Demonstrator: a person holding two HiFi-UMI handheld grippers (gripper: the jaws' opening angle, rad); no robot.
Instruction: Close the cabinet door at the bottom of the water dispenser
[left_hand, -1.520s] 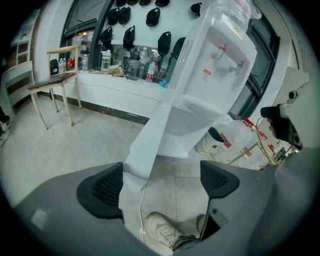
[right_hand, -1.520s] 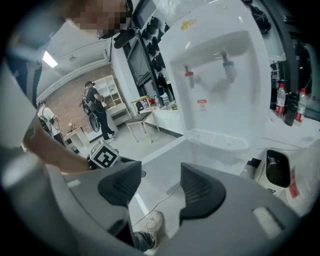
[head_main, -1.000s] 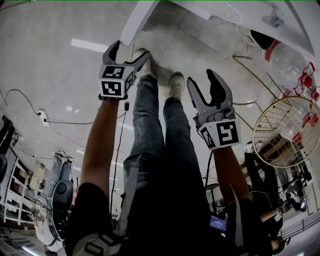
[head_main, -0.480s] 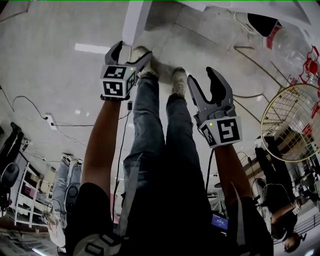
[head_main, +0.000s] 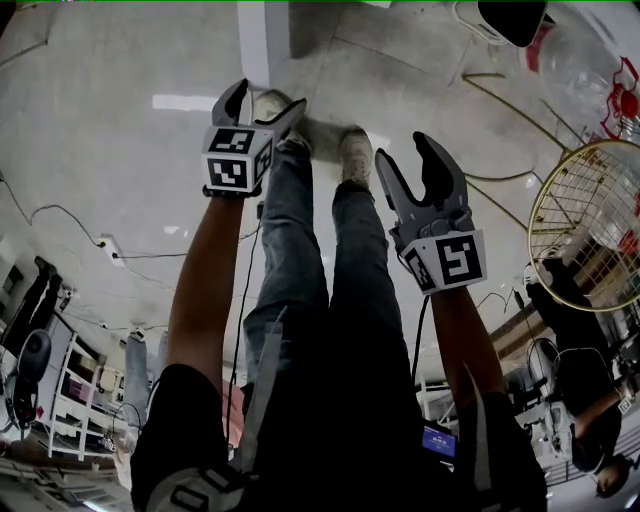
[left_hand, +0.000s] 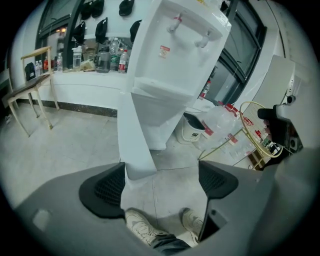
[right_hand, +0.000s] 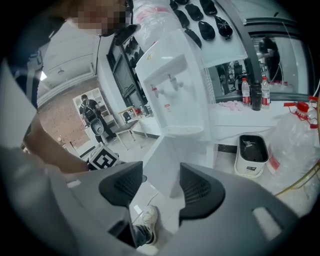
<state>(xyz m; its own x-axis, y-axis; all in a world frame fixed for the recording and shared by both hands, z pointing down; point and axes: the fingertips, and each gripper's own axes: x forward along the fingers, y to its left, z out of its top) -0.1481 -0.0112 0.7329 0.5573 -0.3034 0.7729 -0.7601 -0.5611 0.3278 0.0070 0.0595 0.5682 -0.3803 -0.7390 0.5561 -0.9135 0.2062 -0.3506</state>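
Our grey left gripper (head_main: 262, 97) gapes wide, our grey right gripper (head_main: 408, 165) half open, both empty. At twelve o'clock the flat white cabinet door (left_hand: 134, 135) stands ajar below the white water dispenser (left_hand: 175, 55); we should press its free edge squarely.
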